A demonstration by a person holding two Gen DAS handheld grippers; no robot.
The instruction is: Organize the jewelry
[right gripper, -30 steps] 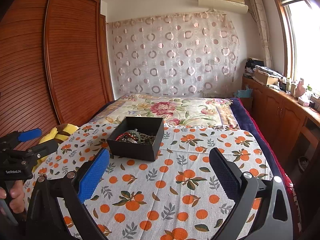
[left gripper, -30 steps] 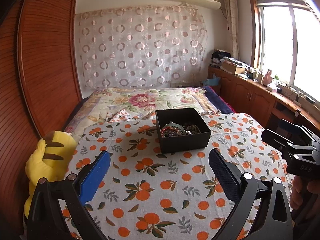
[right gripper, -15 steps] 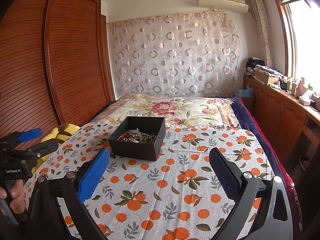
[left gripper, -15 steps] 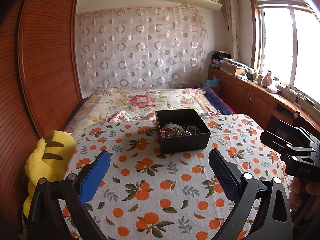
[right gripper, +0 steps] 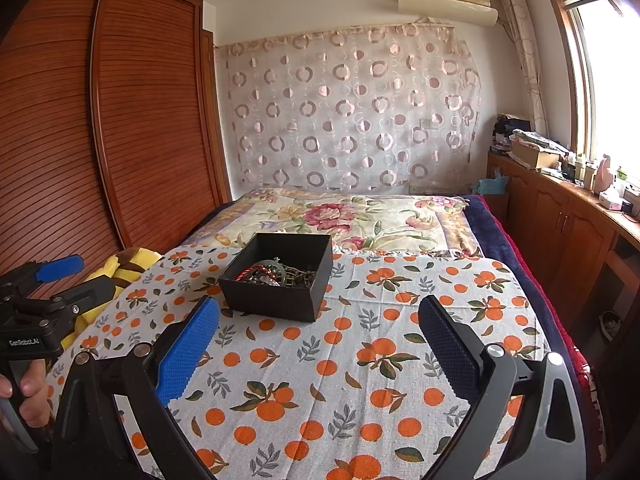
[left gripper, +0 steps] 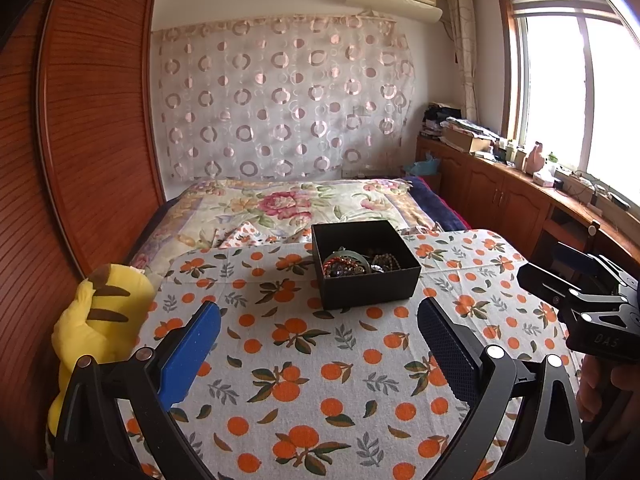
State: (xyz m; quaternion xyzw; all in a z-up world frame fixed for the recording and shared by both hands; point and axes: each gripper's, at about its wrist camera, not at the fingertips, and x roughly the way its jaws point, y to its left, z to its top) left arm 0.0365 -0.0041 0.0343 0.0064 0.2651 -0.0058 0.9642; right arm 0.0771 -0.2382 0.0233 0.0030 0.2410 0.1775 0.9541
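A black open box [left gripper: 370,286] [right gripper: 272,298] stands on a table covered with an orange-print cloth [left gripper: 304,368] [right gripper: 360,360]. Inside lies a tangle of jewelry [left gripper: 356,264] [right gripper: 280,274]: a green bangle, red beads, dark chains. My left gripper [left gripper: 318,330] hovers open in front of the box, nothing between its blue pads. My right gripper [right gripper: 318,330] is open too, short of the box and to its right. Each gripper shows at the edge of the other's view, held by a hand [right gripper: 28,396].
A yellow plush toy [left gripper: 96,320] sits at the table's left edge beside a wooden slatted wardrobe [left gripper: 80,140]. Behind the table lies a bed with a floral quilt [left gripper: 296,204]. Wooden cabinets [right gripper: 560,232] with clutter run under the window on the right.
Both grippers have hardly moved; the views have shifted only slightly. Both stay open and the box is untouched.
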